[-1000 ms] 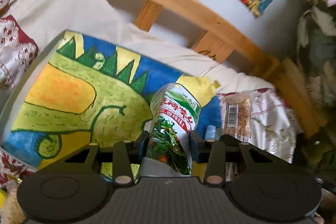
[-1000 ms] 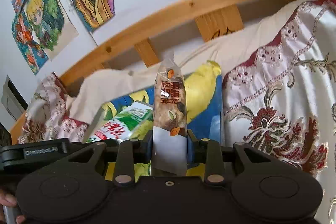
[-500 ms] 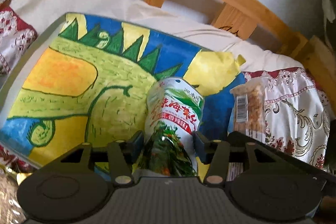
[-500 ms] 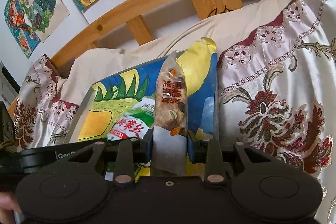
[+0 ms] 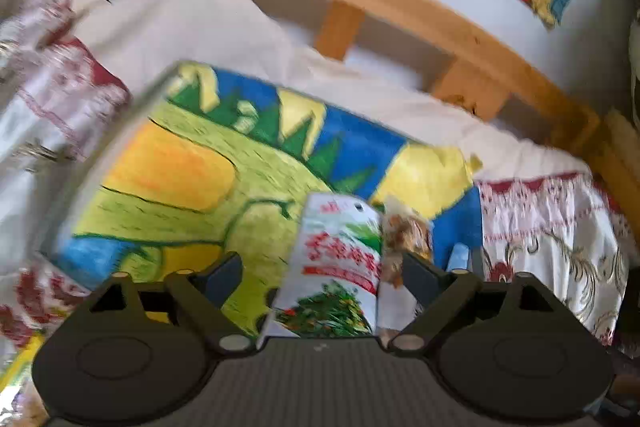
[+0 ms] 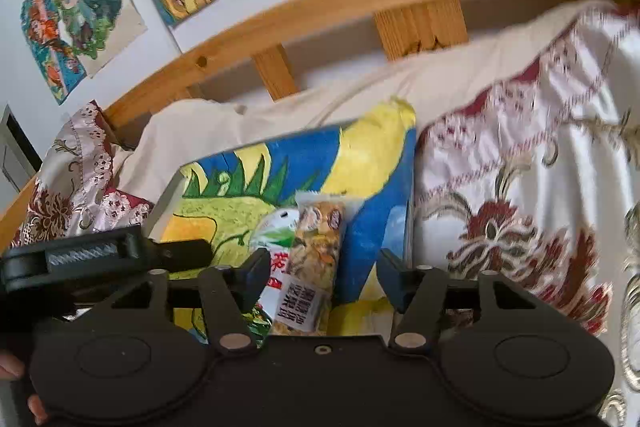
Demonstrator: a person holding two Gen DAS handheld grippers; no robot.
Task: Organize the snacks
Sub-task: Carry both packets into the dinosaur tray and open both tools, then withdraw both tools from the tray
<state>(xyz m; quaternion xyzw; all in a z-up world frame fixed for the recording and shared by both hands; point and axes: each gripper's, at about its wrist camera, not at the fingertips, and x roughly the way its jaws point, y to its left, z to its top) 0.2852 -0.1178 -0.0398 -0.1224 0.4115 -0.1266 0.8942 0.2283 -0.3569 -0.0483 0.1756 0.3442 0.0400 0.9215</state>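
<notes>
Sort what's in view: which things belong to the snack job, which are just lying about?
Job: green-and-white snack packet, nut bar, painted board under them, left gripper, right gripper, both open.

Lying about: floral quilt, wall drawings, wooden bed rail.

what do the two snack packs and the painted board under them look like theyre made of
Green and white snack pack: looks like glossy printed plastic film or foil, going by its sheen and crimped end.

Nut bar wrapper: thin clear plastic film, since the nuts show through; the white label could be paper.

Painted board: probably canvas or card, matte, with brush texture and a pale edge.
</notes>
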